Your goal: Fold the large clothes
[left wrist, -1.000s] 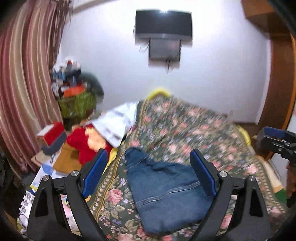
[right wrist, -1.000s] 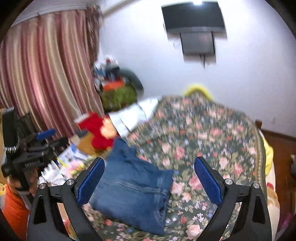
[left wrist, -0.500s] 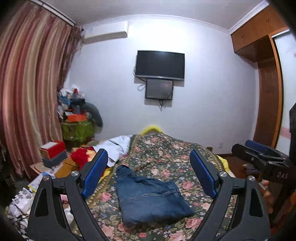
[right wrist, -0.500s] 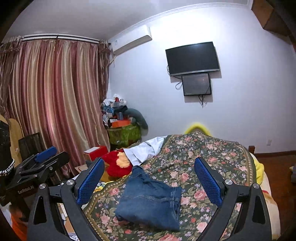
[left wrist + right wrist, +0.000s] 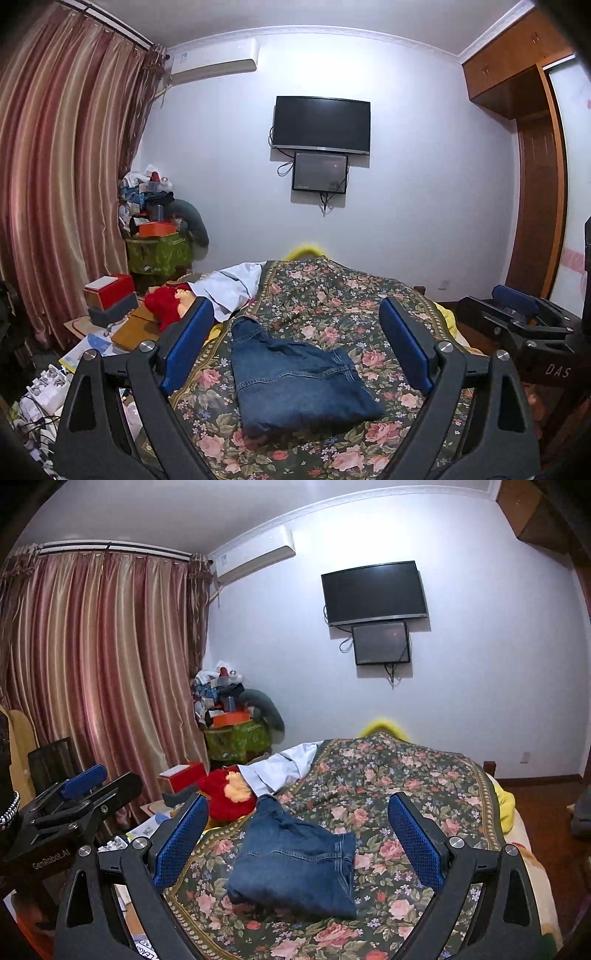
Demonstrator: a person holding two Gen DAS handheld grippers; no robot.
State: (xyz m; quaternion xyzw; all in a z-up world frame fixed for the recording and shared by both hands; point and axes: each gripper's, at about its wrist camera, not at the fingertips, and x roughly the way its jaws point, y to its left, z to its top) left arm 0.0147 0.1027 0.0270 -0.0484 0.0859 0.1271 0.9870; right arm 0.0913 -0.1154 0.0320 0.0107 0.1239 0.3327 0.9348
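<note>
A folded pair of blue jeans [image 5: 295,384] lies on the floral bedspread [image 5: 351,306]; it also shows in the right wrist view [image 5: 295,867]. My left gripper [image 5: 295,347] is open and empty, held back from and above the jeans. My right gripper [image 5: 295,838] is open and empty, also held back above them. The right gripper shows at the right edge of the left wrist view [image 5: 517,314]. The left gripper shows at the left of the right wrist view [image 5: 77,794].
A white garment [image 5: 236,284] and a red plush toy [image 5: 166,306] lie at the bed's far left. Boxes and papers [image 5: 110,299] crowd the floor left of the bed. A cluttered green box [image 5: 159,251] stands by the curtain [image 5: 62,184]. A wardrobe [image 5: 535,184] stands right.
Both grippers have pulled back and tilted up from the jeans, so more of the room shows. The jeans lie still and folded on the bed.
</note>
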